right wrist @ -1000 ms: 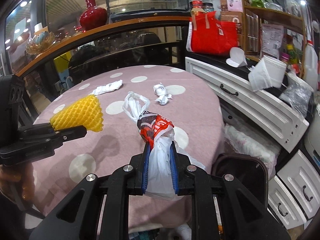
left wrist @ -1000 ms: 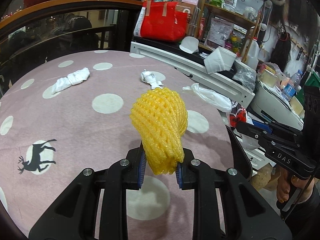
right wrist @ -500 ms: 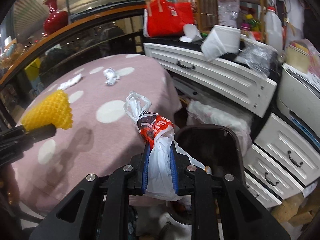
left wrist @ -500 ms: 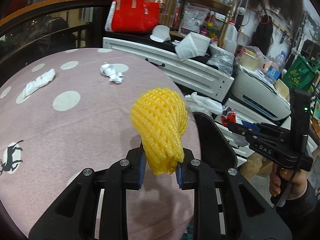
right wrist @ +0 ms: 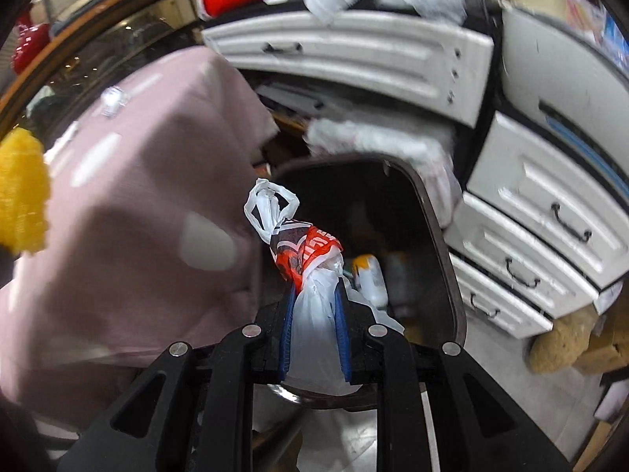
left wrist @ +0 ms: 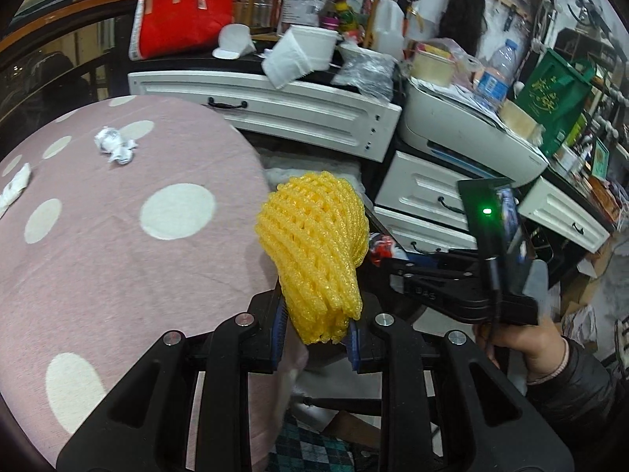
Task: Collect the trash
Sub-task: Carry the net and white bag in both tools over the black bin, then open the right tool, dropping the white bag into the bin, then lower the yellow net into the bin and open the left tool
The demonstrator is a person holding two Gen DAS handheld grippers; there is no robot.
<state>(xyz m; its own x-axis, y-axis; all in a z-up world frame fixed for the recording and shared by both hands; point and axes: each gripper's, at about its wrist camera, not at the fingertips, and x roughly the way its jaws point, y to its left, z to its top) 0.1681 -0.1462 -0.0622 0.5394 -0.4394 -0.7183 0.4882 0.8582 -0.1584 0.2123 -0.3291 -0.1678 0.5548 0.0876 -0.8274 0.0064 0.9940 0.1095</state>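
On my left gripper (left wrist: 314, 348) the blue pads are pinched tight on the lower end of a yellow foam fruit net (left wrist: 314, 251), which stands up from the jaws just past the edge of the pink dotted tablecloth (left wrist: 118, 244). On my right gripper (right wrist: 314, 334) the jaws are nearly closed, clamping a white plastic bag with red print (right wrist: 310, 259), its knotted handles sticking up. That bag hangs over the open dark bin (right wrist: 440, 244) beside the table, where I see a small bottle with an orange cap (right wrist: 367, 275) lying inside. Crumpled white paper (left wrist: 114, 145) and a twisted tissue (left wrist: 15, 185) lie on the cloth. A hand (left wrist: 523, 338) holds the right tool.
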